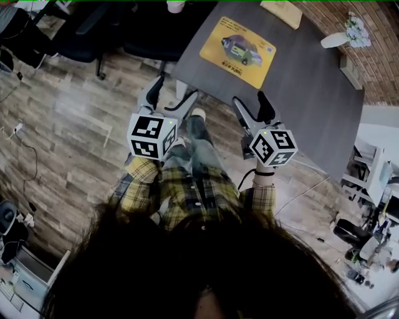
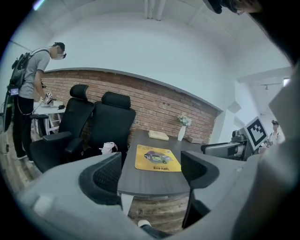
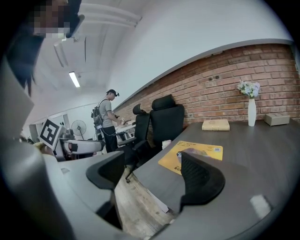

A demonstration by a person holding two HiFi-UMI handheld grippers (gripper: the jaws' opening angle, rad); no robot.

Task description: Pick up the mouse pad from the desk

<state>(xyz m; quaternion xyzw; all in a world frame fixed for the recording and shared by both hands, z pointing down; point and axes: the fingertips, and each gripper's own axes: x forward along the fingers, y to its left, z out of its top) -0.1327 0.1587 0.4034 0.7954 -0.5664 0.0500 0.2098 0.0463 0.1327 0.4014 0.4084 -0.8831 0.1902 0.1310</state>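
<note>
Mouse pad [image 1: 237, 51] lies flat on the desk [image 1: 312, 106], close to its near left corner and apart from both your tongs. Your left gripper [image 1: 173, 93] hangs just short of the near edge and your right gripper [image 1: 252, 104] at that edge; both have jaws wide apart, gripping nothing. 2 black chairs [image 2: 112, 122] crowd the left edge. A tan book [image 1: 282, 12] and a vase [image 1: 336, 39] sit along the far edge.
</note>
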